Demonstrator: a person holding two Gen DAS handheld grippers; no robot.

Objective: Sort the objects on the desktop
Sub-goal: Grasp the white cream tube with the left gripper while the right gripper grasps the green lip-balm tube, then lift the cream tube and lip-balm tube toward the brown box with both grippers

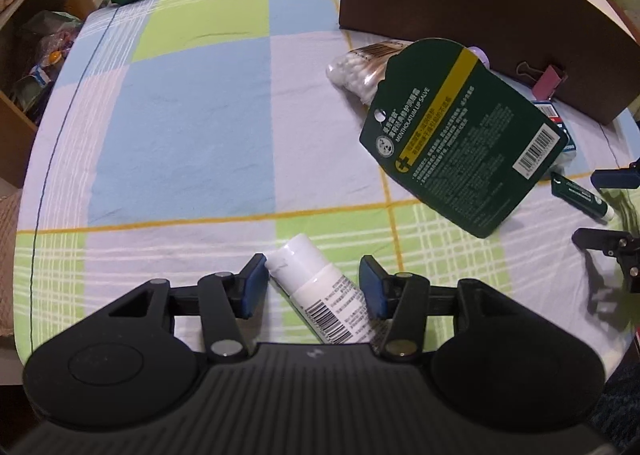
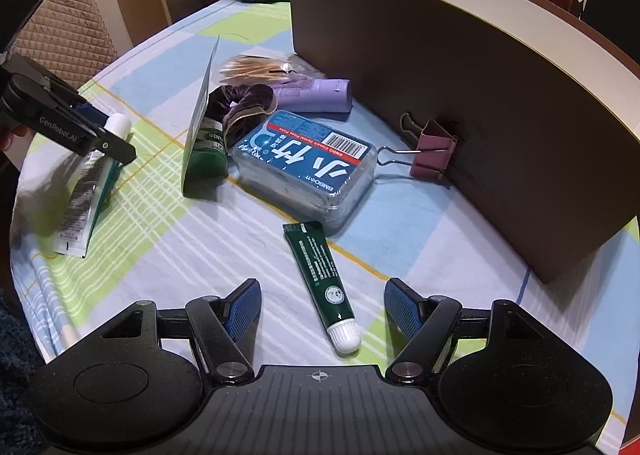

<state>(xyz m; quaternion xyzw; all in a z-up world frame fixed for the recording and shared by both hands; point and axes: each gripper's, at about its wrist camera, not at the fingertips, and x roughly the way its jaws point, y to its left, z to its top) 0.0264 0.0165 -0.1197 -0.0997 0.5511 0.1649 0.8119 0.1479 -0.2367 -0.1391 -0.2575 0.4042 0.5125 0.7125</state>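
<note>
Your left gripper (image 1: 313, 287) spread around the white tube (image 1: 316, 287), your right gripper (image 2: 322, 309) spread astride the green tube (image 2: 322, 279), floss-pick box (image 2: 304, 167) lidded, contents unclear.

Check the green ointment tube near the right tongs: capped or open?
Capped. The green tube lies flat on the cloth with its white ribbed cap on, between the open right tongs, untouched.
</note>
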